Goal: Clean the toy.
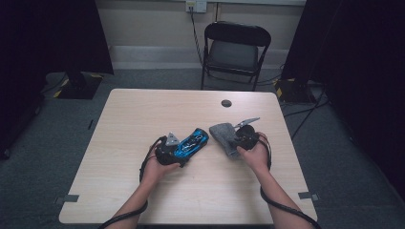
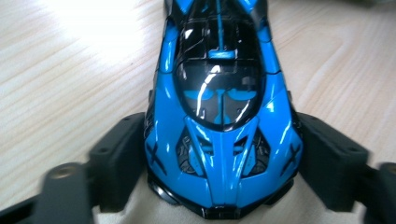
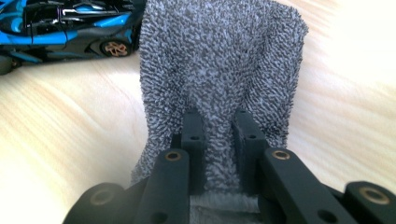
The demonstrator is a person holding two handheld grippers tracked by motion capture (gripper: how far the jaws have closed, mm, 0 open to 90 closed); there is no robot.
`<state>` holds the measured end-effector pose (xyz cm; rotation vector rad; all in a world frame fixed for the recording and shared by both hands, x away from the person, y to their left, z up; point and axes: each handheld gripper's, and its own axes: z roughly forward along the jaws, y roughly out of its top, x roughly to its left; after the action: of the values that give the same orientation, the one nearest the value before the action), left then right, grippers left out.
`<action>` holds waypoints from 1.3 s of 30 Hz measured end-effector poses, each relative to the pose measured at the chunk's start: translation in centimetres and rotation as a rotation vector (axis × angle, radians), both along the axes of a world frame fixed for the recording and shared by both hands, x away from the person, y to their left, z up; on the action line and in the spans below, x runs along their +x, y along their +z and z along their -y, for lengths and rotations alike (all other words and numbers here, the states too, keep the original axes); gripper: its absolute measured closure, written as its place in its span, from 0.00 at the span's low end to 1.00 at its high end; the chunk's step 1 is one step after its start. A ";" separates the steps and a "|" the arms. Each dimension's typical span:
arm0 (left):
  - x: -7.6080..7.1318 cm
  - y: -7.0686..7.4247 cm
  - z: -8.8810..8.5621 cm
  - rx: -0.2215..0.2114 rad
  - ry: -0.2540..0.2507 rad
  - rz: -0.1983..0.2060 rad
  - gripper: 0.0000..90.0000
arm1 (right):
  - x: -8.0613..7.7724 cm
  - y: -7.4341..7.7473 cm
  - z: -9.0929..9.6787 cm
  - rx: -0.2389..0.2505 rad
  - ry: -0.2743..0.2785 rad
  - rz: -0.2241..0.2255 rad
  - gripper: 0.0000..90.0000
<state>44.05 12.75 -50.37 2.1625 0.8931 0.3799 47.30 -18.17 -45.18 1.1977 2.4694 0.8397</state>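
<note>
While the left tool [image 2: 219, 154] brackets the toy car [image 2: 219, 116], the right tool [image 3: 219, 140] pinches the cloth [image 3: 219, 60]

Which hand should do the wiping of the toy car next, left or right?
Right. The right gripper is already shut on the grey cloth, which lies just beside the blue toy car. The left gripper straddles the car's end with its fingers wide, so it looks better suited to steadying the car.
</note>
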 end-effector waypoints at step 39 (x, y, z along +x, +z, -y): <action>3.3 3.7 1.5 -0.063 -0.008 0.006 0.45 | -2.1 -1.8 1.2 0.024 0.002 0.011 0.86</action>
<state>47.33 11.23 -46.71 2.1057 0.8816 0.3491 45.24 -19.38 -46.97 1.1958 2.4589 0.8760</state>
